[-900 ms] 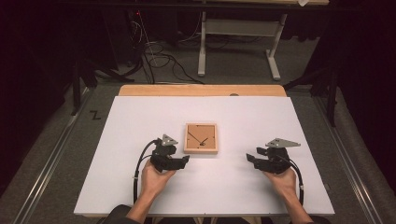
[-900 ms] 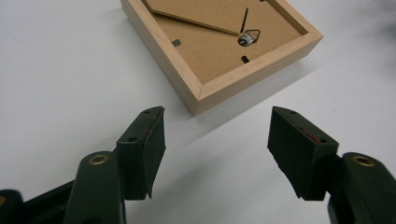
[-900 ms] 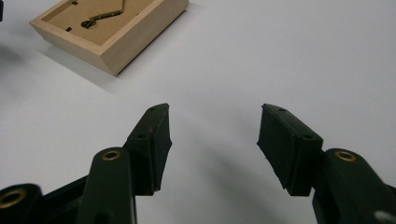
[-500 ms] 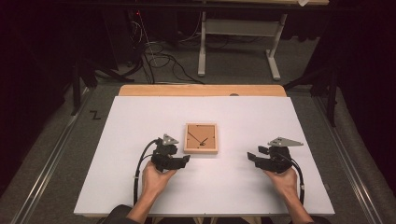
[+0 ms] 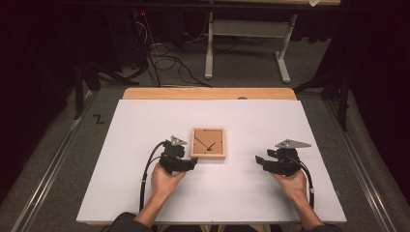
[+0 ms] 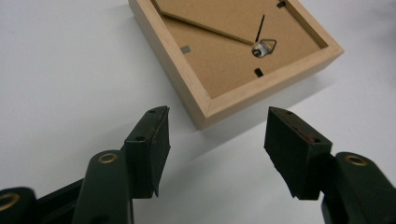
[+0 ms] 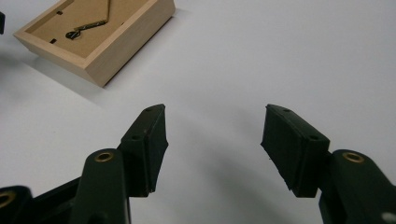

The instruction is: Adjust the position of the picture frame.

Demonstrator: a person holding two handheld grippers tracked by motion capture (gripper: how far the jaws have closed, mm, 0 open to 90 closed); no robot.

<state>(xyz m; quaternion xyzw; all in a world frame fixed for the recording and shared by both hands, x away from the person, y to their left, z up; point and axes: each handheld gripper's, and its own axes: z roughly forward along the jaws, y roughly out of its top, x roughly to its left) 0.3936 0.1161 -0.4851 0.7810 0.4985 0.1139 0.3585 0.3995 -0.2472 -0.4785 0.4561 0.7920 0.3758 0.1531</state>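
In the high view, a small wooden picture frame (image 5: 208,143) lies back-up near the middle of the white table (image 5: 145,121), with the left gripper (image 5: 189,164) just beside its near left corner and the right gripper (image 5: 260,160) well apart to its right. The left gripper view shows wide, empty jaws flanking the frame's near corner; it looks light and stiff, likely fragile if glazed, so opposite rails are the best hold. In the right gripper view, the jaws stand wide and empty over bare table, the frame at upper left.

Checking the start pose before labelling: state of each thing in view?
wooden picture frame: lying back side up on the table, stand flat, untouched
left gripper: open, empty, aimed at the frame's near corner, not touching
right gripper: open, empty, over bare table, apart from the frame
white table: bears the frame
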